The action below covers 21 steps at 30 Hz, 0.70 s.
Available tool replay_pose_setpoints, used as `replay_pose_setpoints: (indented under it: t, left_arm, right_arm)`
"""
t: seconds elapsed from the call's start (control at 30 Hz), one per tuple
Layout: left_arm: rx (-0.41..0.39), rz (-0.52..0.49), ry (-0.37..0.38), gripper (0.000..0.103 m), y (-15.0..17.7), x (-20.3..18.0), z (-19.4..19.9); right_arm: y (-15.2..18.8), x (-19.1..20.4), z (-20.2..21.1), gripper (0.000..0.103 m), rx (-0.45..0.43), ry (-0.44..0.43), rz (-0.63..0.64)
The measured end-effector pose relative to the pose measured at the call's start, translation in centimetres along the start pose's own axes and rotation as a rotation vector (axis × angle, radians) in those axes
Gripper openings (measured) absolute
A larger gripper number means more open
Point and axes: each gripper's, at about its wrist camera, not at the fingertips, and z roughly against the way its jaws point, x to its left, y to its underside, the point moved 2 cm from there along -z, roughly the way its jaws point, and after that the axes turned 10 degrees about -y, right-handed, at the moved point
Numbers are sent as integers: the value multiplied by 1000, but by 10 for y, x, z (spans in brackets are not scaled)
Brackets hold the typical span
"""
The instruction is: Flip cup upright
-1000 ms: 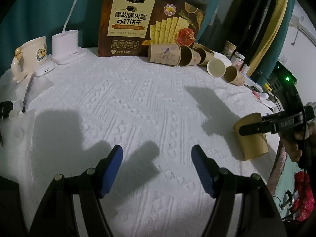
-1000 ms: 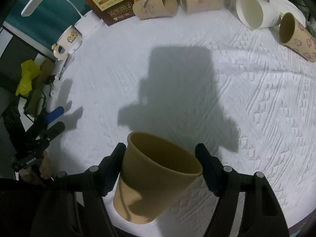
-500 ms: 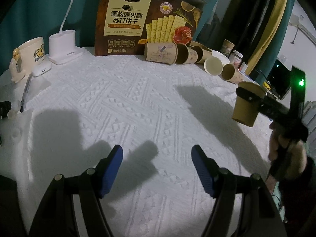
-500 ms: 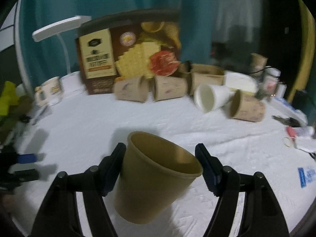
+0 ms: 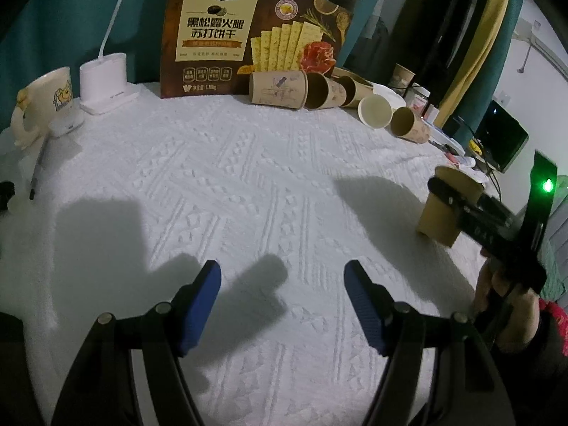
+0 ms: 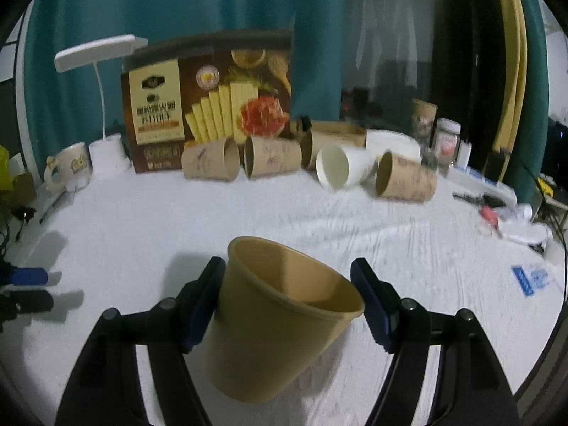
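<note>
A plain brown paper cup (image 6: 280, 319) sits between the blue pads of my right gripper (image 6: 289, 284), mouth up and tilted slightly. My right gripper is shut on it near the rim. In the left wrist view the same cup (image 5: 440, 213) stands at the right edge of the white cloth (image 5: 230, 184), its base at or just above the cloth, with the right gripper's black fingers (image 5: 458, 195) across it. My left gripper (image 5: 282, 284) is open and empty, low over the front of the cloth.
Several paper cups (image 6: 277, 159) lie on their sides along the back, in front of a cracker box (image 6: 209, 103). A white lamp base (image 5: 104, 81) and a cream mug (image 5: 46, 103) stand at the back left. Small clutter (image 6: 497, 209) lies at the right.
My right gripper has swung the brown cup from a downward-looking pose to level and brought it lower, down to the cloth at the right edge. My left gripper has stayed in place.
</note>
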Motion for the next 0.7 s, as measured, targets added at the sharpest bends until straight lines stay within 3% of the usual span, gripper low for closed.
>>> replay_pose_setpoints:
  t: [0.43,0.7]
  left_arm:
    - [-11,-31,4,72,8,-14,9]
    - [-26,-25,-3,72,12,-16,18]
  right_arm:
    - [22,13,30,70,-44,23,55]
    - [37,27,31,71,9,-29,79]
